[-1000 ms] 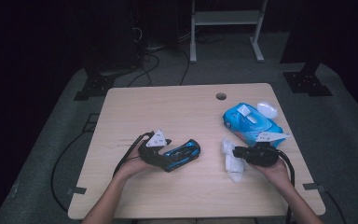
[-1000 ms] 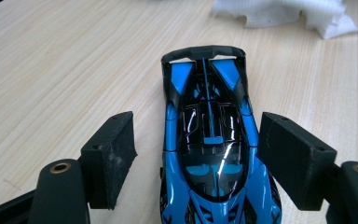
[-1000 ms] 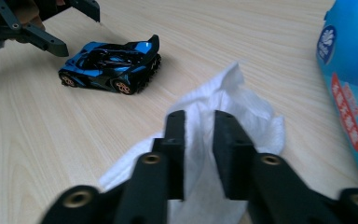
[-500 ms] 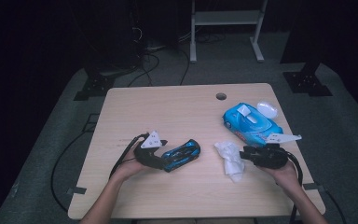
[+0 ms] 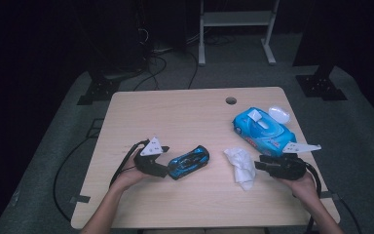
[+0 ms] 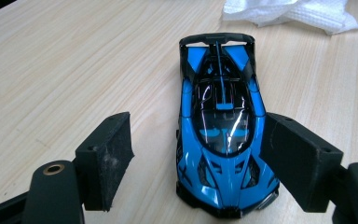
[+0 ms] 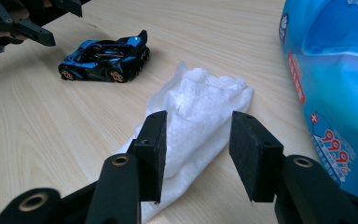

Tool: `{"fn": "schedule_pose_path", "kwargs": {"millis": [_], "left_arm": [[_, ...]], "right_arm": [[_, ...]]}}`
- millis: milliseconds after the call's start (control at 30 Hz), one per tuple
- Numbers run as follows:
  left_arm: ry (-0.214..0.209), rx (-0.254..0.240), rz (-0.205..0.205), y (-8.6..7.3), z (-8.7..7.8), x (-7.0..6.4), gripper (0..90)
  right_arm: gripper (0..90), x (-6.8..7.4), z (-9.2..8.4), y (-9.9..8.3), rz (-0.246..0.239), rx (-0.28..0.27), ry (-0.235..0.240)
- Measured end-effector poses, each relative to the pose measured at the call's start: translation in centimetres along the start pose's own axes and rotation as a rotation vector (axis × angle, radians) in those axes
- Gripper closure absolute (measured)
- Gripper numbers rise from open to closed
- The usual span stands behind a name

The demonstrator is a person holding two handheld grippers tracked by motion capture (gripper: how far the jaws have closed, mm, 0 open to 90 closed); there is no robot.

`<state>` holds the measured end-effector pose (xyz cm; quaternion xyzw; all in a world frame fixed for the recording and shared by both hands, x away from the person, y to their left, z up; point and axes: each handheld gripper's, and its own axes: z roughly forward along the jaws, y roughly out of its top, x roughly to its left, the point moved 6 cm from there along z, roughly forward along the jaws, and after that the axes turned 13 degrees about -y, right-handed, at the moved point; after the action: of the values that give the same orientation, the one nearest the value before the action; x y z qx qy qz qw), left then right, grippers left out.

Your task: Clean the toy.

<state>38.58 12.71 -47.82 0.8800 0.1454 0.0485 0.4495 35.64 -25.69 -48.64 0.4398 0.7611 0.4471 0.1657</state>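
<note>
Jaws of our right gripper (image 7: 196, 154) have just been opening, leaving the crumpled white wet wipe (image 7: 200, 121) loose on the table. Our left gripper (image 6: 196, 163) straddles the glossy blue-and-black toy car (image 6: 221, 130), one pad touching its side, the other apart, seemingly steadying it for wiping.

A fixed high camera looks forward and down over the whole table (image 5: 185, 112). The left gripper camera sits low and close over the blue toy car (image 6: 221, 126), facing twelve o'clock; the right gripper camera, near the white wipe (image 7: 193, 126), shares that car at eleven o'clock.
</note>
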Motion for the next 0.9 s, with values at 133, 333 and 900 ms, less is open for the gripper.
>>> {"fn": "schedule_pose_path", "kwargs": {"millis": [133,333,900], "left_arm": [[0.008,-0.006,-0.007,-0.2,-0.4,0.0,24.4],[0.014,-0.005,-0.020,-0.7,-0.9,0.2,24.0],[0.043,0.005,-0.067,-3.1,-2.8,0.4,21.1]], "right_arm": [[53.5,-0.2,-0.2,-0.2,-0.003,0.003,-0.003],[51.3,-0.4,-0.3,-0.5,0.008,0.008,-0.009],[46.2,-0.7,-1.0,-1.4,0.004,0.008,-0.021]]}}
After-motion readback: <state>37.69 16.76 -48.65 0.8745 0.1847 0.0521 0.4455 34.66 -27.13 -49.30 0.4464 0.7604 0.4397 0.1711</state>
